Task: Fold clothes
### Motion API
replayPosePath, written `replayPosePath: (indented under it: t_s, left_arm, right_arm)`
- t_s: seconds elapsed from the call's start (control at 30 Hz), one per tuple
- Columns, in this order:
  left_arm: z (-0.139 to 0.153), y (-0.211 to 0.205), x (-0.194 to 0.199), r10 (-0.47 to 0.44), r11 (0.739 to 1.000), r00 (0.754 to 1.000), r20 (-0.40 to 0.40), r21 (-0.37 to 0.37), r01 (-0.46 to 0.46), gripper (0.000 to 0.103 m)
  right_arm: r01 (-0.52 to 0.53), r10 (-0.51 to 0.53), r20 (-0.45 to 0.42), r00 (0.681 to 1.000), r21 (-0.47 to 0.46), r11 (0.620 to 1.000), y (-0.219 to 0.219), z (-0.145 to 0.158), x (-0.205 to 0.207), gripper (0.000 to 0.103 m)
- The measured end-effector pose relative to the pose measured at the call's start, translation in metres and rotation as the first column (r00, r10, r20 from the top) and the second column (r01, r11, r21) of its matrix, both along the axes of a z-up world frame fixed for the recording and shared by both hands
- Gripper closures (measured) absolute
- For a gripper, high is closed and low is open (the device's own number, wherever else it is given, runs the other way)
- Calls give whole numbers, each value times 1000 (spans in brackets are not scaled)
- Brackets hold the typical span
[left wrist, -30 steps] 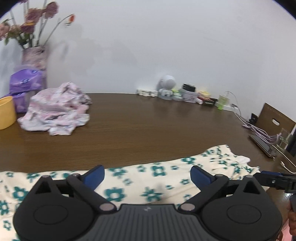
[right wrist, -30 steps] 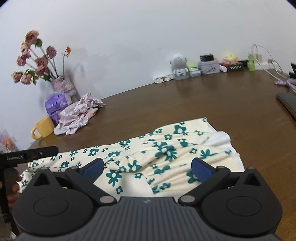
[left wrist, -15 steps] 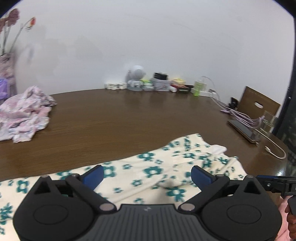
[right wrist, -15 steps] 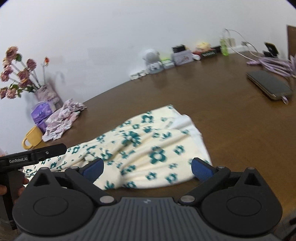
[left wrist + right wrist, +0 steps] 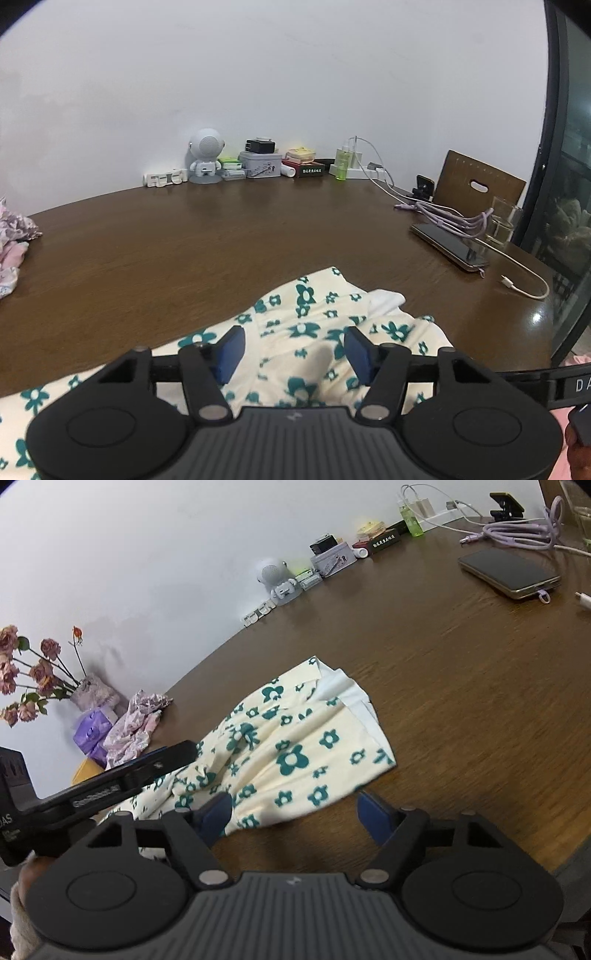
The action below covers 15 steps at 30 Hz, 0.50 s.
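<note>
two grippers over floral cloth [image 5: 306, 328] on worktop [image 5: 221, 236]
left gripper [image 5: 293, 350] closing, cloth between its pads, no pinch. right gripper [image 5: 293, 812] closing over the cloth's near edge, not gripping.

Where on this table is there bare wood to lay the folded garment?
The table is bare between the floral garment and the back-wall clutter around the robot figurine. Crowded: the right edge with phone and cables, and the pink clothes pile far left.
</note>
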<state>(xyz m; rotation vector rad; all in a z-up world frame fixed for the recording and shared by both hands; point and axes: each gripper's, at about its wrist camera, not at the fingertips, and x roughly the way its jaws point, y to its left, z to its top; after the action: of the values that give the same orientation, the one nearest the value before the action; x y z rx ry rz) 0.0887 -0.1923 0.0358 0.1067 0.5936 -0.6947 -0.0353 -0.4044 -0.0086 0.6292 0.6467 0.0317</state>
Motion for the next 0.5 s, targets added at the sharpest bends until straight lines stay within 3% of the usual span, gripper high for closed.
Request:
replayPosePath:
  t_s: [0.07,0.17,0.3,0.5]
  left_arm:
    - [-3,-5,6,6,1000,1000,-4,6,-6,52]
    - [-18,-10,17,-17,999,997,-76,29,20,61]
    - [-26,-8,14,-32,999,997,-65,42,34,62]
    - [-28,-4,15,-35,999,997,-71,26,37,62]
  right_arm:
    - [15,-15,4,1000,11,1000,1,-2,9,26]
    - [45,-46,18,999,39,998,-1,-4,23,27]
    - [83,-86,28,996,76,994,-4,-7,41,28]
    - [135,-138,17,990,102,986,-13,-8,66,38]
